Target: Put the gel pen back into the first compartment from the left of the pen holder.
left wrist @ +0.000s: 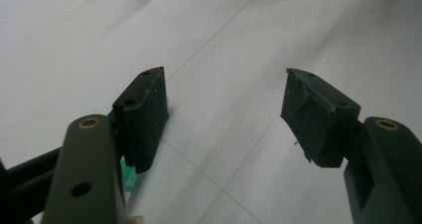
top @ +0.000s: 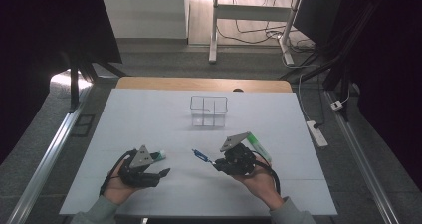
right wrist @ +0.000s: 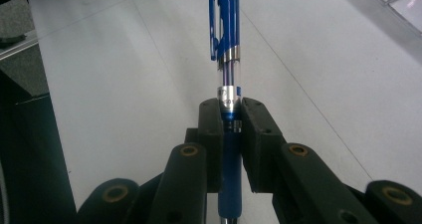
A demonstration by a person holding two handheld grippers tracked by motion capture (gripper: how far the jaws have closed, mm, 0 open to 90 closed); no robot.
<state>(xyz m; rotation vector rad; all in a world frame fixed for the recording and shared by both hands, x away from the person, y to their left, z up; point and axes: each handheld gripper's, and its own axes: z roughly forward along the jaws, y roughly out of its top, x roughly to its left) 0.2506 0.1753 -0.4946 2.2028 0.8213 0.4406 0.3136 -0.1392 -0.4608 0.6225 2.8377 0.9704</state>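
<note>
A blue pen with a clear barrel and blue clip is clamped lengthwise in my right gripper, its cap end sticking out past the pads. From the high view the pen points left, toward the table's middle, out of the right gripper. My left gripper rests at the front left, open, its jaws wide apart with nothing between them. A white tube with a green cap lies just behind it. A second white and green tube lies behind the right gripper.
A clear divided organizer box stands at the middle back of the white table. A power strip lies on the floor to the right, with table legs and cables beyond.
</note>
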